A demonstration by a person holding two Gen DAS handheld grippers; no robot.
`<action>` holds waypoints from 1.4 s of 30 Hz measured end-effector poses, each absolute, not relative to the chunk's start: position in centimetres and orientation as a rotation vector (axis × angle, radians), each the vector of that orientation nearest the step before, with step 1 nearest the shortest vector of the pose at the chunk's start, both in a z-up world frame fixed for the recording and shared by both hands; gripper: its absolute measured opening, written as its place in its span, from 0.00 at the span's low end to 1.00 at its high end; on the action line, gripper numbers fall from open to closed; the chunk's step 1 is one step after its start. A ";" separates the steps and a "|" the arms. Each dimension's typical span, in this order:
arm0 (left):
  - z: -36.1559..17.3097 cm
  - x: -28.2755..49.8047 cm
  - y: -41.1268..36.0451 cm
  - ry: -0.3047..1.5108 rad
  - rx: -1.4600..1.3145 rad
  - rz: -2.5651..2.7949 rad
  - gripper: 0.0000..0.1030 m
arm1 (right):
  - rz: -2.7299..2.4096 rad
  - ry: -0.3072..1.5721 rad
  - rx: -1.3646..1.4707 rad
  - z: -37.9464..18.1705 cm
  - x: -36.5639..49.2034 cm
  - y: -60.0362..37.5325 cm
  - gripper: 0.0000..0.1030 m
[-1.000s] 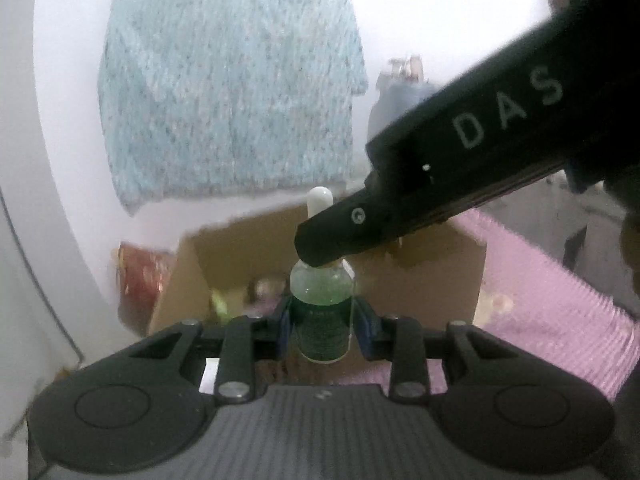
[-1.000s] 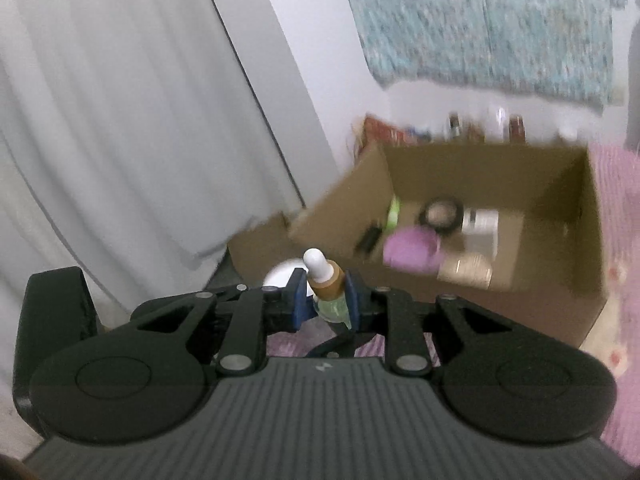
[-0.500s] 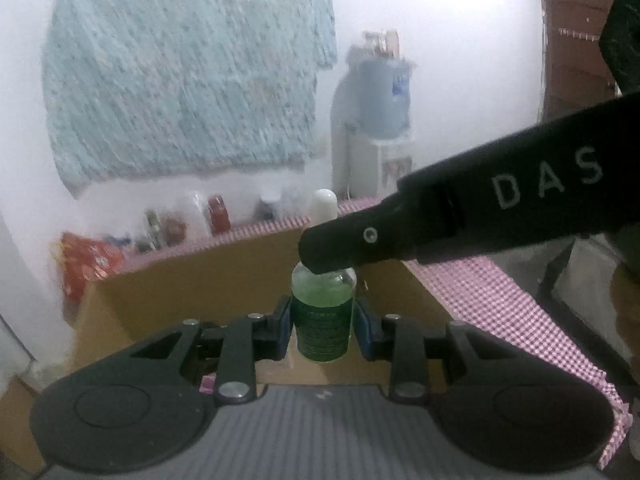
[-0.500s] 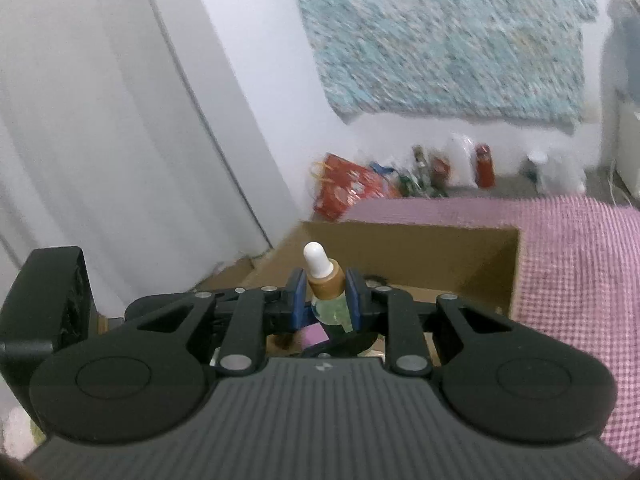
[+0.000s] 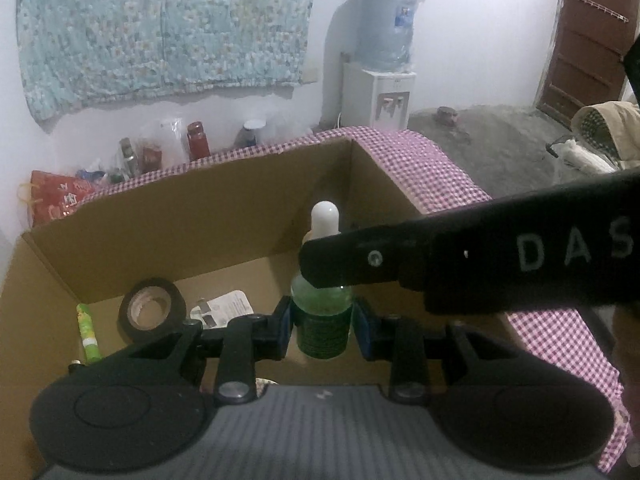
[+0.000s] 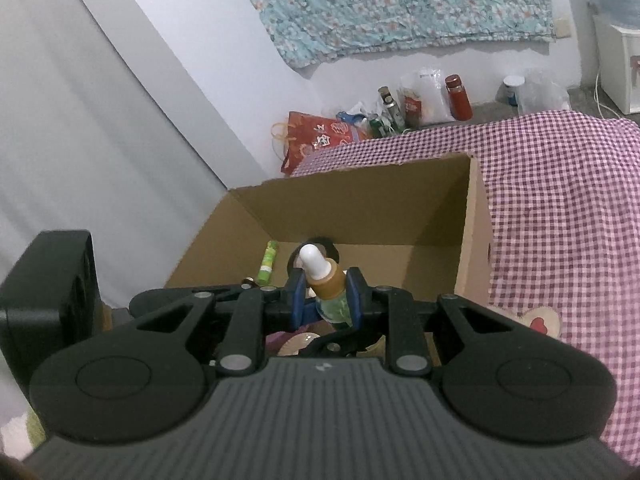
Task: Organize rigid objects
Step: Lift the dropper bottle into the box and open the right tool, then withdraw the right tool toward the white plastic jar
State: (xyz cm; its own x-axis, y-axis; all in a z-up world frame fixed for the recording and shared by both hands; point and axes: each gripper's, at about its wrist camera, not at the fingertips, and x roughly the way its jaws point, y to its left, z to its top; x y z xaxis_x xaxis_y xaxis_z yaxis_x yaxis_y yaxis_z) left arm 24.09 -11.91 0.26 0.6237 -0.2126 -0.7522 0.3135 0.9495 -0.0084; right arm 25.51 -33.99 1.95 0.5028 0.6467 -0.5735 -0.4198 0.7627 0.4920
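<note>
Dim, bluish indoor light — soft focus, grainy, fisheye-bent edges, dark corners.

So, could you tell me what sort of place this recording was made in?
Probably a lived-in room at home: a water dispenser by the wall, a floral cloth hung up, and a checked bedcover under the cardboard box.

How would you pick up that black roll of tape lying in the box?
Grip the black roll of tape across its ring wall, one finger in the open hole, one outside. Come from above: it leans with the hole facing up, the cardboard box walls block the sides, and a green tube lies beside it.
</note>
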 end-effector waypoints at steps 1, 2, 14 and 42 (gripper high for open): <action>0.4 24.3 -12.0 0.847 0.129 -0.303 0.32 | 0.655 0.819 0.301 1.9 25.6 -33.9 0.20; 0.4 24.2 -12.2 0.849 0.130 -0.303 0.32 | 0.653 0.820 0.297 1.8 25.6 -33.7 0.20; 0.6 23.8 -13.4 0.821 0.149 -0.328 0.33 | 0.635 0.823 0.286 1.6 25.7 -33.1 0.19; 5.8 7.5 -9.8 0.625 0.054 -0.418 0.93 | 0.524 0.617 0.525 4.2 9.3 -39.6 0.68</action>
State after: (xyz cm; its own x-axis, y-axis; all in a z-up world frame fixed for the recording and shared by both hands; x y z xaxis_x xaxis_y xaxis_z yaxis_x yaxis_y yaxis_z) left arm 7.52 -9.78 5.80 0.7307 -0.3633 -0.5780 0.3953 0.9154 -0.0756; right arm 9.27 -39.55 4.18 0.6974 0.5957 -0.3985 -0.2965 0.7460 0.5963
